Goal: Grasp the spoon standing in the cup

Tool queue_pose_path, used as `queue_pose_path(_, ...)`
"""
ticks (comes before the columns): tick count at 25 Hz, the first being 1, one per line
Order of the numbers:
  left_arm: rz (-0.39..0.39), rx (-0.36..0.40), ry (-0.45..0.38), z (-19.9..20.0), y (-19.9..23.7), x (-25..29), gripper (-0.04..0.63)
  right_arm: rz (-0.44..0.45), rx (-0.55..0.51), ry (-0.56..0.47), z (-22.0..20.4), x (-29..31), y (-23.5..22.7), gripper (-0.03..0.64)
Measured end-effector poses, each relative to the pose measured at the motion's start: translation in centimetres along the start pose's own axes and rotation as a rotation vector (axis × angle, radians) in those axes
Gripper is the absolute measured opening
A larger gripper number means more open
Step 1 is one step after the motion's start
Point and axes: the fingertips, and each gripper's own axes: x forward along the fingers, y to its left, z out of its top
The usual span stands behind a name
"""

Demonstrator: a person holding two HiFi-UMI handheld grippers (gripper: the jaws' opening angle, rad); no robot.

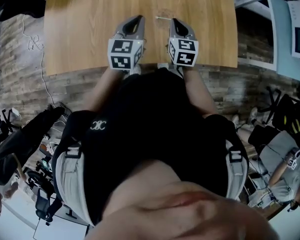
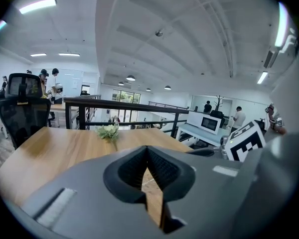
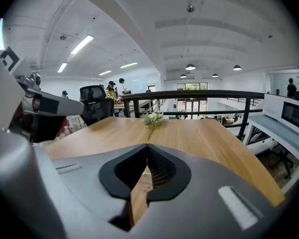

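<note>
I cannot make out a cup or spoon clearly. In the head view a faint, glassy shape [image 1: 163,15] lies on the wooden table [image 1: 90,29] just beyond the two grippers. My left gripper [image 1: 138,19] and right gripper [image 1: 174,21] hover side by side over the table's near edge. Each one's jaws meet at the tips with nothing between them, as the left gripper view [image 2: 147,148] and the right gripper view [image 3: 147,146] both show. A small sprig of pale flowers [image 3: 152,118] lies farther out on the table, also in the left gripper view [image 2: 108,131].
A black railing [image 3: 199,96] runs behind the table's far edge. A black office chair [image 2: 21,108] stands off the table's left end. A white counter with a microwave [image 2: 209,123] is to the right. People stand in the background. My torso fills the lower head view.
</note>
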Motion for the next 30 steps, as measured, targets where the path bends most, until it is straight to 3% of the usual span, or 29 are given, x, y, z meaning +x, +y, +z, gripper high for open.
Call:
queue_pose_path(4, 0.021, -0.002, 0.013, -0.1, 0.3, 0.5, 0.011, -0.045, 0.0, 0.055, -2.4, 1.7, -1.5, 0.002)
queue_pose_path(6, 0.031, -0.001, 0.018, 0.0, 0.3, 0.8, 0.011, -0.043, 0.003, 0.077, -3.3, 2.4, -1.9, 0.054)
queue_pose_path(9, 0.045, 0.002, 0.026, -0.1, 0.4, 1.2, 0.011, -0.049, 0.009, 0.097, -4.2, 3.4, -2.6, 0.063)
queue_pose_path(15, 0.071, 0.006, 0.04, -0.3, 1.0, 1.7, 0.011, -0.061, 0.019, 0.156, -5.3, 5.3, -3.4, 0.063)
queue_pose_path(22, 0.094, -0.003, 0.062, -1.2, 1.5, 1.8, 0.011, -0.037, 0.11, 0.257, -7.3, 6.8, -3.8, 0.063)
queue_pose_path(26, 0.099, -0.001, 0.064, -1.3, 1.6, 1.8, 0.011, -0.033, 0.165, 0.27, -7.5, 6.7, -4.0, 0.054)
queue_pose_path(30, 0.087, -0.01, 0.062, -1.3, 1.6, 1.6, 0.011, -0.044, 0.149, 0.261, -7.2, 6.5, -3.7, 0.021)
